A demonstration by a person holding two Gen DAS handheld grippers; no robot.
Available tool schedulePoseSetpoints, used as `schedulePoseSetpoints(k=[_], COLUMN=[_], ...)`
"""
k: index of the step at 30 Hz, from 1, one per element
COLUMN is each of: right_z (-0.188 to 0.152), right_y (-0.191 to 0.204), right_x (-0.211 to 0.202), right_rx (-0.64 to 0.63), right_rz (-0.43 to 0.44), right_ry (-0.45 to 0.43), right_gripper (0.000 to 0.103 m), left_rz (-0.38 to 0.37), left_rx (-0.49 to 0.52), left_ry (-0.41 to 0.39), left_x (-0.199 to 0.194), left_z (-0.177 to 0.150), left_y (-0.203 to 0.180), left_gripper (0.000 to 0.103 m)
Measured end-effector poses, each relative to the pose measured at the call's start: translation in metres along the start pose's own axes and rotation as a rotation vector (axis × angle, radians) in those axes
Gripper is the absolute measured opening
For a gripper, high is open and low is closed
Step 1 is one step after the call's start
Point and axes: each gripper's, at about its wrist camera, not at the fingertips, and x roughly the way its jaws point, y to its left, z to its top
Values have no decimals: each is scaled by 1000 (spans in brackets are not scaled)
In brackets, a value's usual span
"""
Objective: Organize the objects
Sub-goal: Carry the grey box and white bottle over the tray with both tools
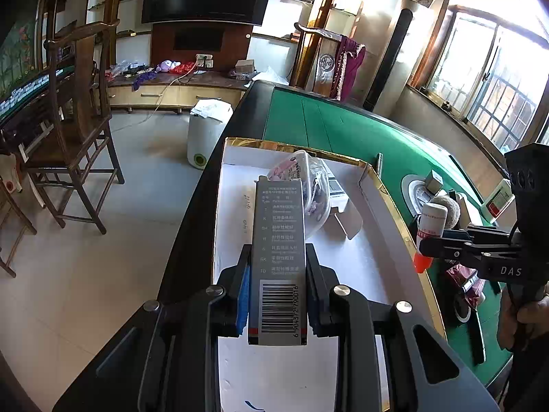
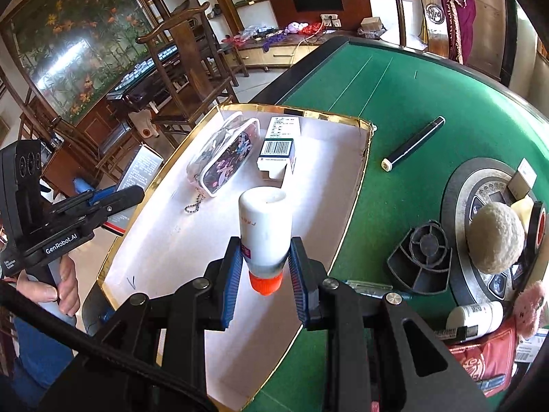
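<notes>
From the left wrist view, the left gripper (image 1: pixel 278 274) is clamped on a grey carton (image 1: pixel 279 240) with a barcode, its blue pads pressing both long sides. The carton hangs over the gold-rimmed white tray (image 1: pixel 387 199), which sits on the green table (image 1: pixel 343 127). Inside the tray, beyond the carton, lies a clear pouch (image 1: pixel 314 189). Just outside the tray's right rim, the right gripper (image 1: pixel 427 245) grips a white bottle (image 1: pixel 429 226) with an orange cap.

From the right wrist view, the right gripper (image 2: pixel 264 264) pinches that white bottle (image 2: pixel 264 230) near its neck, cap toward the camera, above the tray (image 2: pixel 363 158). In the tray lie the clear pouch (image 2: pixel 224 158) and a small barcode box (image 2: pixel 279 144). Beyond the tray's right rim rests a black pen (image 2: pixel 413 144). At the tray's left rim, the left gripper (image 2: pixel 137 192) holds the grey carton (image 2: pixel 137 168).
</notes>
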Motion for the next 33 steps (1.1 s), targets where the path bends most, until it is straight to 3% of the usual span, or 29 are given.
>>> schedulePoseSetpoints(k=[33], right_z=[54], right_y=[-24], right_x=[69], right_rx=[61], right_rz=[-63], right_ry=[91], right_gripper=[25], left_rz=[1], left_rx=[-21], left_ry=[86], left_x=[52], left_z=[28], left_y=[24], left_gripper=[23])
